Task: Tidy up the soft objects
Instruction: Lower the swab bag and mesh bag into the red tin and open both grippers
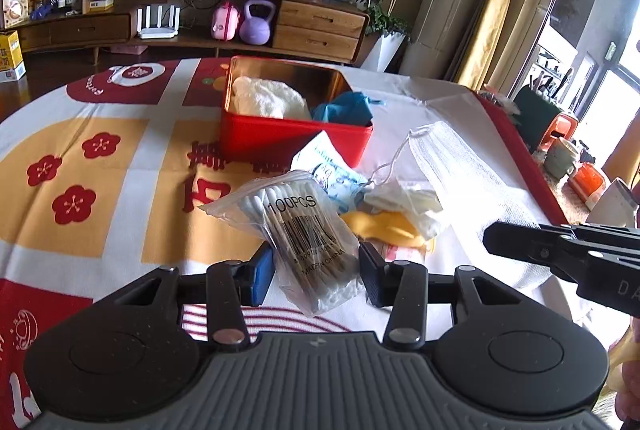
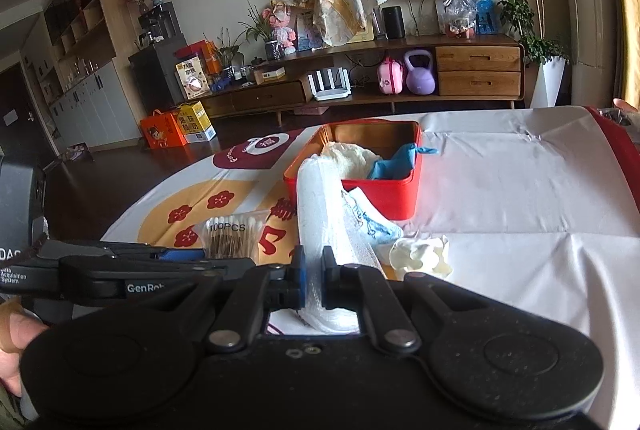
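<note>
My left gripper (image 1: 316, 274) is shut on a clear bag of cotton swabs (image 1: 298, 230) marked 100PCS, also in the right wrist view (image 2: 232, 236). My right gripper (image 2: 315, 284) is shut on a white mesh bag (image 2: 328, 222), which shows in the left wrist view (image 1: 460, 170) stretching toward the right gripper (image 1: 560, 254). A red tin (image 1: 296, 110) holds a white cloth (image 1: 268, 98) and a blue cloth (image 1: 344, 108); it also shows in the right wrist view (image 2: 360, 186). A tissue pack (image 1: 336, 170), white plastic (image 1: 404, 204) and a yellow item (image 1: 384, 226) lie in front of the tin.
The table wears a red, white and yellow cloth (image 1: 100, 170). Its right edge (image 1: 520, 150) drops off near floor clutter. A wooden sideboard (image 1: 200, 26) stands behind, with a purple kettlebell (image 1: 258, 24). White crumpled plastic (image 2: 420, 254) lies right of my right gripper.
</note>
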Available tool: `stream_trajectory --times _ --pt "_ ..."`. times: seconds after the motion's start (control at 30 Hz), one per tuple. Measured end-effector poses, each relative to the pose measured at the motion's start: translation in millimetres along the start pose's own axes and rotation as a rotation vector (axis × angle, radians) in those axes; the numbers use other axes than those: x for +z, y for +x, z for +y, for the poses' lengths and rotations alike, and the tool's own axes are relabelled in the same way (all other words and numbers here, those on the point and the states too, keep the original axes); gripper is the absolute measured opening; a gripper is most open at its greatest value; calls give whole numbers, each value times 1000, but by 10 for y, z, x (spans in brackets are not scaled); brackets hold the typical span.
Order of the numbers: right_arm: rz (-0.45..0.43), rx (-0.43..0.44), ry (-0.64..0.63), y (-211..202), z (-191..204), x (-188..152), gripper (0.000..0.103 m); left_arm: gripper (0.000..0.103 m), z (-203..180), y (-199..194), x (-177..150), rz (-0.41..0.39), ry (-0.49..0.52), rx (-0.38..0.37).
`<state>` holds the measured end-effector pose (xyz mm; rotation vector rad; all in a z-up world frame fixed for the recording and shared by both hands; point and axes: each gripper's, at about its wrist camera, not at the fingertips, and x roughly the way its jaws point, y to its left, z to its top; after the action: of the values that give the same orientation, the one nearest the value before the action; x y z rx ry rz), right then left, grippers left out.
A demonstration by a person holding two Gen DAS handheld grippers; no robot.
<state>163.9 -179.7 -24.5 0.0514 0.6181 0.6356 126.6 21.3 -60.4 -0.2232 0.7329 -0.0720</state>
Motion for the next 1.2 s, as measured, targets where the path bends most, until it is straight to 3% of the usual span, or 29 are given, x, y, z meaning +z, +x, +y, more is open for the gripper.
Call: stream_trajectory --times 0.53,1.2 --pt "-31 11 23 296 -196 549 6 45 -38 126 603 -42 69 -15" --pt "-7 -34 40 1067 -484 1065 6 45 47 777 1236 -26 132 -2"
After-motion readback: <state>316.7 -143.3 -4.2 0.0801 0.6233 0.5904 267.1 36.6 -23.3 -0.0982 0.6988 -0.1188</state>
